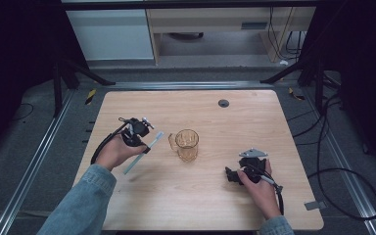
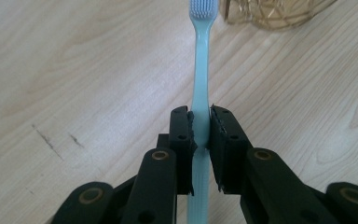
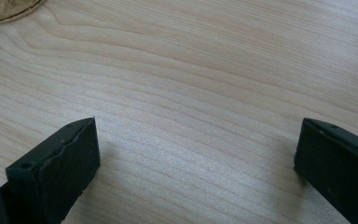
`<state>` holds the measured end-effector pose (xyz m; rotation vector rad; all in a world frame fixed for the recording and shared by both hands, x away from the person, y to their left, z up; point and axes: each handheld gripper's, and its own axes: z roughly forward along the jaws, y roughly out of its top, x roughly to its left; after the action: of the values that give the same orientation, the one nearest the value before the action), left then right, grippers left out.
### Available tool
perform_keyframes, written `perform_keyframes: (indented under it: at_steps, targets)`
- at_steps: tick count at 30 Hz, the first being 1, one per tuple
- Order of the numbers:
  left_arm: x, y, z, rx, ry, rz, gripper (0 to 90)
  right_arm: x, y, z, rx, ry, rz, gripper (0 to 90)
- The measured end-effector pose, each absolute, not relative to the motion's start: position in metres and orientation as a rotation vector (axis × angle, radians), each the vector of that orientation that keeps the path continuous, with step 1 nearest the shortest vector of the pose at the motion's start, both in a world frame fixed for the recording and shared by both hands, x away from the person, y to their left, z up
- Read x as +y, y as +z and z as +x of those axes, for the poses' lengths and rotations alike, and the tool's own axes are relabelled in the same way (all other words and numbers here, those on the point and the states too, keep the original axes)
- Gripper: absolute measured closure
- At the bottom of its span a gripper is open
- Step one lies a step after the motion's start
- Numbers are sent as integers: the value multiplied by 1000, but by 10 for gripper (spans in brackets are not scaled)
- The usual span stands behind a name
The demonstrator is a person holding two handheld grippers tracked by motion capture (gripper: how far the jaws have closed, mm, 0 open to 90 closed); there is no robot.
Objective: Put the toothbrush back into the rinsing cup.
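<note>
Got the light blue toothbrush [image 2: 200, 70] pinched mid-handle in my left hand-held gripper [image 2: 200, 135], raised off the tabletop [image 1: 215, 196], bristles aimed toward the amber glass cup [image 1: 187, 145] just beside it.

Your pale blue toothbrush [image 2: 200, 79] was off the table, clamped mid-handle, bristled head pointing toward two o'clock at the amber faceted glass [image 1: 187, 145], which stood upright just beyond it.

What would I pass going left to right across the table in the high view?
Left claw clamped on a light blue toothbrush → amber glass cup → right claw, open, resting on the wooden table.
</note>
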<state>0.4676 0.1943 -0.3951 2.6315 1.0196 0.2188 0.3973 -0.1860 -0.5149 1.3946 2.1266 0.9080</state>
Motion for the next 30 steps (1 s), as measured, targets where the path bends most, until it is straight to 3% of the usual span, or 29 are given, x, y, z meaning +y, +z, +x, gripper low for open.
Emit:
perform_keyframes:
  at_steps: [16,30]
  targets:
    - [196,-372,472,973,354,2386,789,-186,-515,397,2129,909,1392,4]
    - [190,-365,469,923,425,2294,789,-186,-515,397,2131,911,1391,4]
